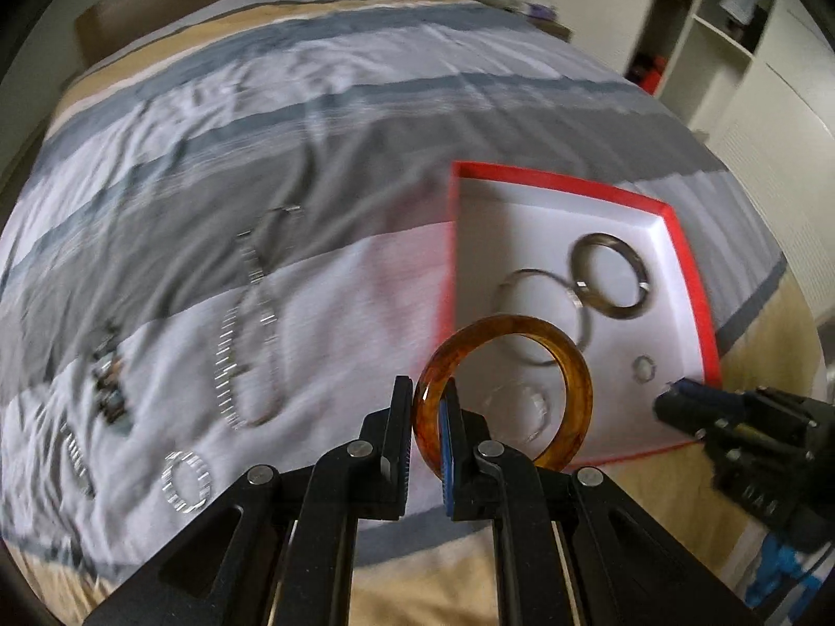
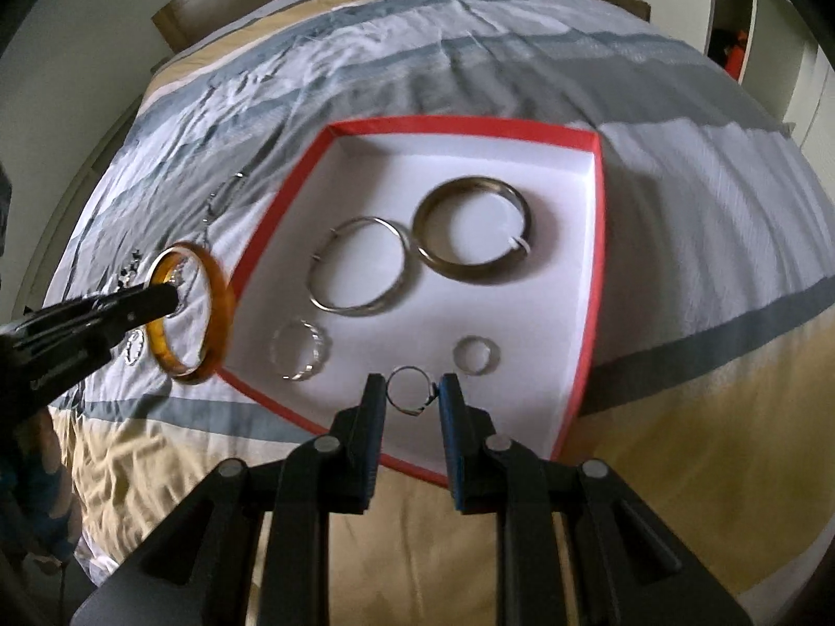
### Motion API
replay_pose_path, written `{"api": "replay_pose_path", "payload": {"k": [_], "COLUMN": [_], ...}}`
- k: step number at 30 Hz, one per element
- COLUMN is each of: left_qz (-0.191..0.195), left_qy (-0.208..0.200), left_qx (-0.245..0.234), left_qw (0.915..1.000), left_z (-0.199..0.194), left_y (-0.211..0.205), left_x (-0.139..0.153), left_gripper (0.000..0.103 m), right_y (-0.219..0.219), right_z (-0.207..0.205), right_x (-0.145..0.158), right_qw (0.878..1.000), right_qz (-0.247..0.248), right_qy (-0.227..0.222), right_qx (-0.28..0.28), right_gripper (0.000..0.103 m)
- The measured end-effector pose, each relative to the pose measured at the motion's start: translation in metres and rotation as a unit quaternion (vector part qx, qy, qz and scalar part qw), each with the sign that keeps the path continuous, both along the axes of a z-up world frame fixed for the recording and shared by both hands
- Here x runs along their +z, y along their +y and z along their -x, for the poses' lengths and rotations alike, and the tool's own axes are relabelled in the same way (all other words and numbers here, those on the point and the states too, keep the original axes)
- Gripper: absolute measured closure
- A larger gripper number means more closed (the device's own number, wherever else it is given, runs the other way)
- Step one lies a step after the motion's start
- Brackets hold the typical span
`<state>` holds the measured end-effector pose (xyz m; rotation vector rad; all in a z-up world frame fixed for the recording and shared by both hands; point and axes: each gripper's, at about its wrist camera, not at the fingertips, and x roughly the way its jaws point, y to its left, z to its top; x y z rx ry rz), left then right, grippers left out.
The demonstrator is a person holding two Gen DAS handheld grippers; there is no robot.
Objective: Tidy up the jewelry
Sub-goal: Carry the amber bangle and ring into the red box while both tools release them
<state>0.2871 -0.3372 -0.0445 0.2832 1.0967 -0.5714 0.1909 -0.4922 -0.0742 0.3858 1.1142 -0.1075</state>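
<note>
The box (image 2: 595,261) sits on the bed (image 2: 678,182). In it lie two bangles (image 2: 472,227) far, rings (image 2: 476,356) near. Left of it, on the cover, chains (image 1: 250,323), perhaps bracelets.

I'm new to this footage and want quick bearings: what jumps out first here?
The amber bangle stands out, clamped upright in the left gripper just left of the box. Next is the red-rimmed white box on the striped bed, holding several silver bangles and rings. The right gripper sits at the box's near edge with a thin ring between its fingers.
</note>
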Motion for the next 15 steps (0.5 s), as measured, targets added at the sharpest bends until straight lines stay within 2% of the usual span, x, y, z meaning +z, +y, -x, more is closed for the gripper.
{"api": "replay_pose_path", "payload": {"k": [5, 10, 15], "left_qz": [-0.008, -0.014, -0.025], "left_qy": [-0.003, 0.002, 0.013], "left_qx": [-0.025, -0.032, -0.030], "left_qw": [0.9996, 0.9994, 0.9991], "left_z": [-0.010, -0.022, -0.025], "left_y": [-0.043, -0.067, -0.074], "left_x": [-0.014, -0.031, -0.048], "left_gripper": [0.094, 0.094, 0.094], "right_y": [-0.005, -0.011, -0.013], "right_z": [-0.004, -0.007, -0.010], "right_x": [-0.013, -0.023, -0.028], "right_qw": [1.000, 1.000, 1.000], "right_qz": [-0.004, 0.003, 0.012], "right_qy": [0.009, 0.018, 0.022], "right_qx": [-0.001, 0.000, 0.010], "right_gripper": [0.084, 0.084, 0.083]}}
